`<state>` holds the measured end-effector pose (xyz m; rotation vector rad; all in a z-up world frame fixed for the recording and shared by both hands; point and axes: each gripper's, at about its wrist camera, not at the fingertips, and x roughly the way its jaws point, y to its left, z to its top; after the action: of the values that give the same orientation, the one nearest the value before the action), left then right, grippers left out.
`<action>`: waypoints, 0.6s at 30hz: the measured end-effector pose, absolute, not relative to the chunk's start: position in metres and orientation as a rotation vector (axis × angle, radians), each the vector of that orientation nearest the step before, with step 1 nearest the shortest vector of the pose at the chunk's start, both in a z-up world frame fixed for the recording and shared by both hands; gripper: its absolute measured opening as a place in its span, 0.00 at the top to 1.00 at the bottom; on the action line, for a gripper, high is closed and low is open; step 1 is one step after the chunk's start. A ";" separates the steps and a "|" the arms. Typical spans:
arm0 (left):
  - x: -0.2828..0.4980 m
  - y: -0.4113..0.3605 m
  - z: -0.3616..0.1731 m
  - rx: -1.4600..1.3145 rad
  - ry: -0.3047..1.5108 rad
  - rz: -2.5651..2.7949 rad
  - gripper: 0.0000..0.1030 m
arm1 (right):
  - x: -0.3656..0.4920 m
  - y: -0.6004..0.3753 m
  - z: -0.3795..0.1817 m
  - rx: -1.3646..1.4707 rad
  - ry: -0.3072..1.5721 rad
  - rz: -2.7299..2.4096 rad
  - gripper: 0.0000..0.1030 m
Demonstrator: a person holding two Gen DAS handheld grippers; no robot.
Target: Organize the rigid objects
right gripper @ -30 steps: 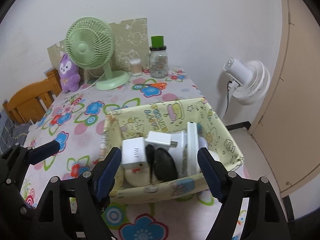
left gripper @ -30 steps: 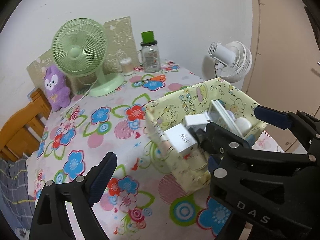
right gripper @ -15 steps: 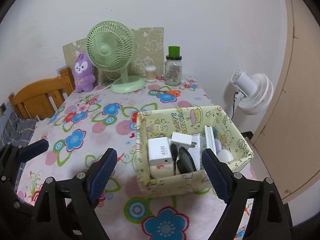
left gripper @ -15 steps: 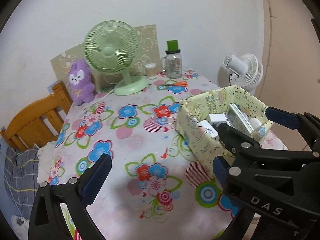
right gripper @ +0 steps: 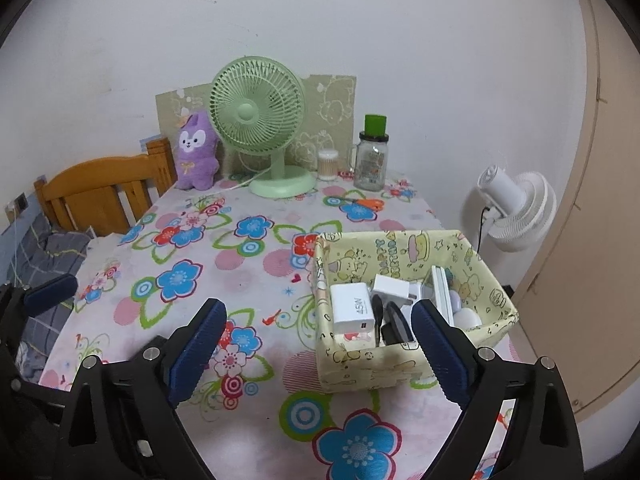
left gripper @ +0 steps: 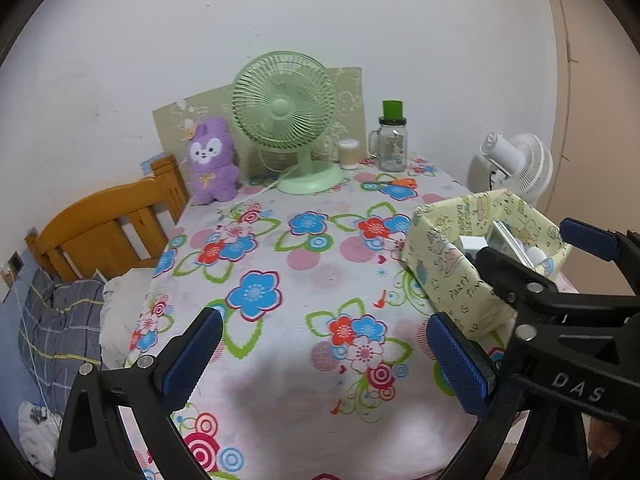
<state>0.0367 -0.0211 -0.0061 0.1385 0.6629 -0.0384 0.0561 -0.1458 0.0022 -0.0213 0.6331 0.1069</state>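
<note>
Both tongs, left tongs (left gripper: pixel 324 354) and right tongs (right gripper: pixel 318 346), gape empty, right just widened; box (right gripper: pixel 404 372) looks packed, so sorting seems done: next, verify nothing's loose on desk (right gripper: pixel 248 276).

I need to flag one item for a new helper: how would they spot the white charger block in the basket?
Find the yellow cartoon-print basket at the floral table's right edge. Inside, against its left wall, stands the white charger block. Unlike the other white pieces, it has grey "45W" lettering on its face, beside a black rounded item.

Left gripper (left gripper: pixel 324 354) black plastic frame, blue textured pads (left gripper: pixel 458 364), silver screws, white "DAS" lettering, right gripper (right gripper: pixel 318 350) alike
</note>
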 end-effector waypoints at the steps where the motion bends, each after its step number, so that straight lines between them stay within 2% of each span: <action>1: 0.035 -0.018 -0.006 0.131 0.657 -0.031 0.00 | 0.055 -0.145 0.002 -0.024 0.625 0.108 0.05; 18: 0.017 0.006 -0.001 0.047 0.592 0.000 0.00 | 0.033 -0.155 0.001 -0.004 0.563 0.071 0.03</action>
<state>0.0174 0.0059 -0.0007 0.0472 0.5923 0.0000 0.0330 -0.1548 0.0010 -0.0039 0.5628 0.0713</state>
